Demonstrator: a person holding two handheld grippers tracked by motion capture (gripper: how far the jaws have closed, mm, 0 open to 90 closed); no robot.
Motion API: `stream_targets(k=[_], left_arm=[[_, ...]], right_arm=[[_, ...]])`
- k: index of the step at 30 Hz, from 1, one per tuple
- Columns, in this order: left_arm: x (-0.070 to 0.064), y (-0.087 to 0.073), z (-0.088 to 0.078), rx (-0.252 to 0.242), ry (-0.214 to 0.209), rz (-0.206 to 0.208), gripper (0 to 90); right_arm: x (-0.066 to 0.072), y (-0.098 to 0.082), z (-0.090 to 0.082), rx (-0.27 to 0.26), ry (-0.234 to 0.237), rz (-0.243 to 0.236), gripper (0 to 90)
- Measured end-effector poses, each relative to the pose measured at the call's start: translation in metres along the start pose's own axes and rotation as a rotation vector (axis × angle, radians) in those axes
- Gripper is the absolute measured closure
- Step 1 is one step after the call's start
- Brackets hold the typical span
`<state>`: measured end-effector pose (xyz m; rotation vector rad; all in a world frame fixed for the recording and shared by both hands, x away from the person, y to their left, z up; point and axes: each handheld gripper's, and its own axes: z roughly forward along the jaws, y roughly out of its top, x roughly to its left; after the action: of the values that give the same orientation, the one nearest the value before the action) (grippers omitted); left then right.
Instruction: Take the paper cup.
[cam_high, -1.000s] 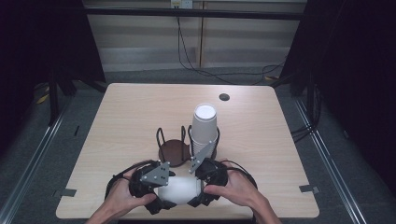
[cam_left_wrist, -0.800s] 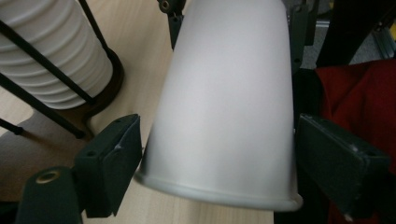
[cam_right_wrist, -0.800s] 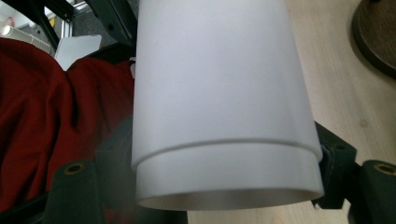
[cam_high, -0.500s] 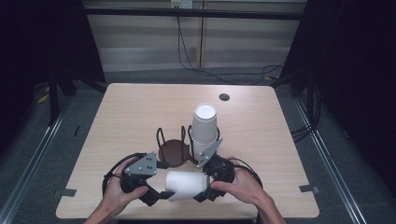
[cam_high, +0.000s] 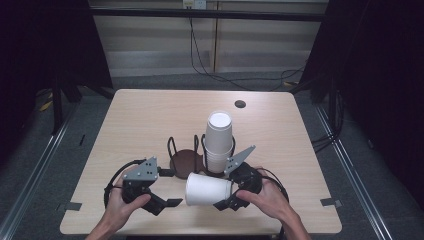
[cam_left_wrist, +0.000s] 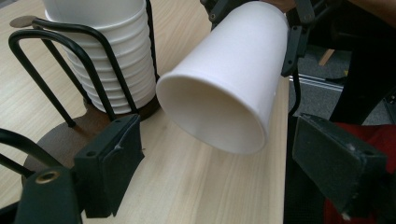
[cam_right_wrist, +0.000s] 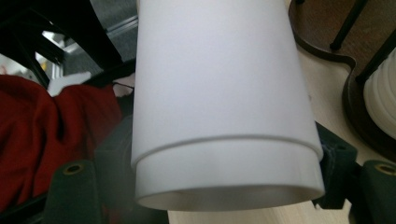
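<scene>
A single white paper cup (cam_high: 207, 190) lies on its side above the table's front edge, its mouth toward the left. My right gripper (cam_high: 222, 190) is shut on its base end, and the right gripper view shows the cup (cam_right_wrist: 219, 102) pinched between both jaws. My left gripper (cam_high: 172, 188) stands open a short way left of the cup's mouth (cam_left_wrist: 215, 107). Its jaws have just been closing a little with nothing between them. Behind, a stack of white cups (cam_high: 219, 137) stands upright in a black wire holder (cam_high: 186, 159) on a brown base.
The holder's left bay (cam_high: 175, 147) holds no cups. A small dark round spot (cam_high: 240, 104) marks the table's far side. The wooden table's front edge (cam_high: 200, 233) runs just under the hands. Red cloth (cam_right_wrist: 46, 121) shows below the table edge.
Both grippers were together at the cup. The left gripper has let go and drawn back to the left. The right gripper keeps the cup and has shifted slightly right.
</scene>
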<state>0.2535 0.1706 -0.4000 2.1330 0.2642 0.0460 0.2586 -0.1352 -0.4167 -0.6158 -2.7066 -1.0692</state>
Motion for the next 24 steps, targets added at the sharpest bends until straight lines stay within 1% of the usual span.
stream_targets(k=[3,6,7,9,11,12,14,16,18,19,21,23,24], left_arm=[[0.001,-0.002,-0.005,-0.019,0.008,-0.011,15.7],[0.004,-0.006,-0.007,-0.045,0.001,-0.026,15.7],[0.004,-0.007,-0.007,-0.052,0.0,-0.029,15.7],[0.004,-0.008,-0.007,-0.065,-0.013,-0.033,15.7],[0.004,-0.008,-0.008,-0.085,-0.011,-0.025,15.7],[0.004,-0.008,-0.009,-0.088,-0.009,-0.025,15.7],[0.005,-0.007,-0.011,-0.096,-0.001,-0.036,15.7],[0.006,-0.008,-0.012,-0.116,-0.017,-0.049,15.7],[0.005,-0.008,-0.012,-0.132,-0.014,-0.044,15.7],[0.004,-0.008,-0.012,-0.138,-0.014,-0.042,15.7],[0.003,-0.007,-0.012,-0.146,-0.026,-0.04,15.7],[0.001,-0.007,-0.011,-0.151,-0.025,-0.031,15.7],[0.001,-0.006,-0.011,-0.154,-0.027,-0.034,15.7]], right_arm=[[-0.002,-0.003,-0.003,-0.035,0.01,0.021,25.7],[-0.004,-0.005,-0.007,-0.084,0.019,0.023,25.7],[-0.004,-0.006,-0.007,-0.092,0.025,0.023,25.6],[-0.004,-0.007,-0.008,-0.118,0.021,0.023,25.7],[-0.003,-0.007,-0.008,-0.137,0.014,0.014,25.7],[-0.003,-0.007,-0.009,-0.152,0.022,0.011,25.7],[-0.002,-0.006,-0.009,-0.174,0.022,-0.004,25.6],[-0.001,-0.007,-0.009,-0.195,0.044,-0.019,25.6],[0.0,-0.006,-0.01,-0.207,0.041,-0.029,25.7],[0.0,-0.006,-0.01,-0.212,0.047,-0.038,25.7],[0.001,-0.006,-0.01,-0.237,0.038,-0.048,25.6],[0.001,-0.006,-0.01,-0.262,0.032,-0.045,25.5],[0.001,-0.006,-0.01,-0.269,0.031,-0.043,25.5]])
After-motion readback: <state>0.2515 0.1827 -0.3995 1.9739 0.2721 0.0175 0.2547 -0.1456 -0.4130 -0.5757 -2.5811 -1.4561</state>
